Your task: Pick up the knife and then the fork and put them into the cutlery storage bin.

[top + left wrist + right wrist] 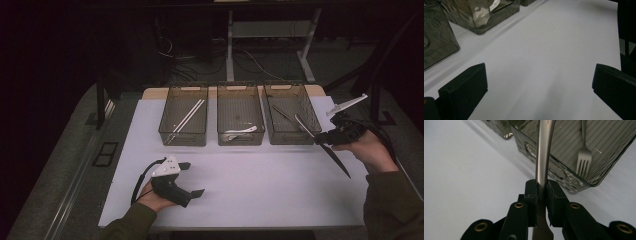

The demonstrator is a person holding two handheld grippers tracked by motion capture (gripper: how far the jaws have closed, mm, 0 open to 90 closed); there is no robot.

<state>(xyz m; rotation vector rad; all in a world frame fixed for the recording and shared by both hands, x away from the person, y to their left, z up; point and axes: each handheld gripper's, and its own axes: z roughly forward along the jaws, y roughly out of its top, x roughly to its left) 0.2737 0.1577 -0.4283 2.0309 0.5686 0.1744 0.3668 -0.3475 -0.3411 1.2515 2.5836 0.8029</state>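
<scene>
Clamping a long silver metal knife (545, 152) by its handle, the right gripper's (541, 187) fingers hold it over the rim of the right-hand smoky clear plastic bin (291, 113). The left gripper (192, 178) rests on the white counter (250, 185), fingers wide apart, empty.

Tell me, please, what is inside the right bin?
The right bin holds a fork, lying tines toward the camera in the right gripper view. The utensil gripped by the right gripper covers part of the bin, so more cannot be ruled out.
</scene>
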